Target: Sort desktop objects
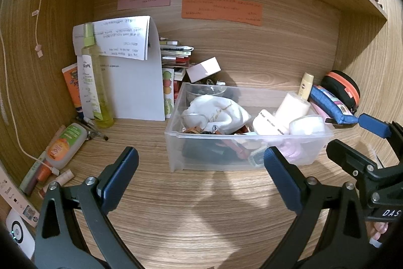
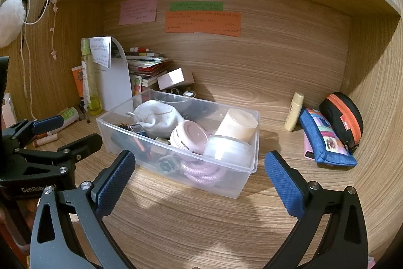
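Note:
A clear plastic bin (image 1: 173, 135) (image 2: 254, 143) stands mid-desk, holding a white pouch (image 1: 216, 110) (image 2: 156, 117), cream jars (image 2: 236, 125) and a pink cord (image 2: 201, 173). My left gripper (image 1: 200, 152) is open and empty just in front of the bin. My right gripper (image 2: 199, 155) is also open and empty, facing the bin's near right corner. Each gripper shows in the other's view: the right gripper (image 1: 355, 135) at the far right edge, the left gripper (image 2: 68, 132) at the left. A blue pouch (image 1: 332, 105) (image 2: 325, 140) and a small yellow bottle (image 1: 306, 85) (image 2: 293, 115) lie right of the bin.
A black case with an orange zip (image 2: 342, 117) leans in the right corner. At the left stand a green spray bottle (image 1: 95, 77), tubes and paper sheets (image 1: 136, 82), with a lying bottle (image 1: 64, 145) and small sticks. Books and a white box (image 1: 204, 68) sit behind the bin.

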Motion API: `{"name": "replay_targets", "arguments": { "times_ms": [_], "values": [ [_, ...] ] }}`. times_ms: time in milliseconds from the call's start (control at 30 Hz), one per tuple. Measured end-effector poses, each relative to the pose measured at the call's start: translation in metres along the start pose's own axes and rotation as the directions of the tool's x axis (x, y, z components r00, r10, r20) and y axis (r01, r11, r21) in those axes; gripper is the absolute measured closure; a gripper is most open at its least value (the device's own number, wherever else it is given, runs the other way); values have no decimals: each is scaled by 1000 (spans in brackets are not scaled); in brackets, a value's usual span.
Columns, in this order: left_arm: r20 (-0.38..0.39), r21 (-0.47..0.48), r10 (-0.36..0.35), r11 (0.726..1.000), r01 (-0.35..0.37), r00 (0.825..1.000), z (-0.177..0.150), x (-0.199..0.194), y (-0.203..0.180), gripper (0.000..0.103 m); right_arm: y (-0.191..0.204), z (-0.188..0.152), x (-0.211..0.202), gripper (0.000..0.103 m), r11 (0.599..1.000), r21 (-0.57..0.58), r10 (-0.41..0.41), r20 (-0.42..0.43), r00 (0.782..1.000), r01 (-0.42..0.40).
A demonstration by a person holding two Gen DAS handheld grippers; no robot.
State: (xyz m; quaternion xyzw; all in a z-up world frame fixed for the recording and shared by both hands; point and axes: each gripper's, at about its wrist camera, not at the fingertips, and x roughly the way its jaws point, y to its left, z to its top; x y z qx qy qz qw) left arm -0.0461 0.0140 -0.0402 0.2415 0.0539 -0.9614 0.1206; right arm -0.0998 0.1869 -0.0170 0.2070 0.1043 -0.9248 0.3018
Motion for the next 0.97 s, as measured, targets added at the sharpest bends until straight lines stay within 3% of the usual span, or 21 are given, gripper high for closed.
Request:
{"name": "replay_targets", "arguments": {
  "times_ms": [600, 967],
  "values": [
    [13, 21, -85, 996, 84, 996, 3, -4, -7, 2, -7, 1, 0, 0, 1000, 23, 1, -1, 1000, -1],
    [39, -2, -73, 997, 73, 997, 4, -4, -3, 2, -6, -1, 2, 0, 1000, 23, 8, -8, 1000, -8]
  ]
}}
